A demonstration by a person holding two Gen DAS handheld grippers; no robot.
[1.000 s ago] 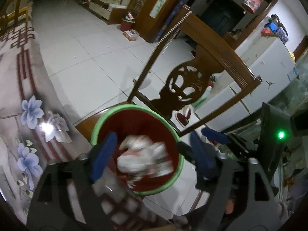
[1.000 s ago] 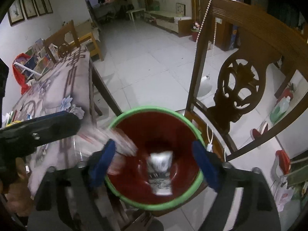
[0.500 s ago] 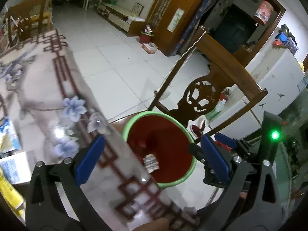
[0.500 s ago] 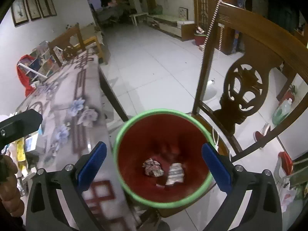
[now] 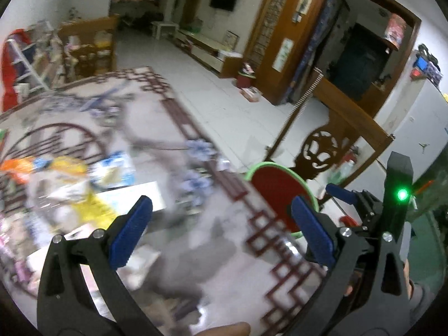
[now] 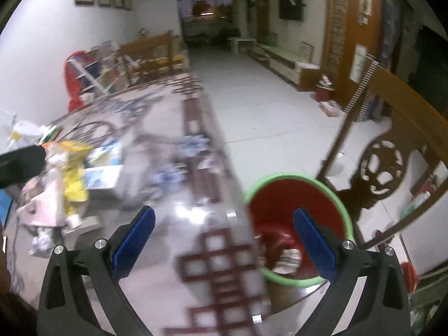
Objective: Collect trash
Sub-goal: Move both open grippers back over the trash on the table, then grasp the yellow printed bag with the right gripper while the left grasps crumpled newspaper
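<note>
Both the left gripper [image 5: 221, 224] and right gripper [image 6: 222, 231] gape empty above the table [image 6: 224, 254], where light, crushable wrappers [image 6: 70, 179], apparently paper, crowd its far-left edge, best pinched mid-crumple.

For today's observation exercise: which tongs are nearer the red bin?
Right. The right tongs straddle the table edge with one finger over the red bin; the left tongs hang over the table, beside it.
</note>
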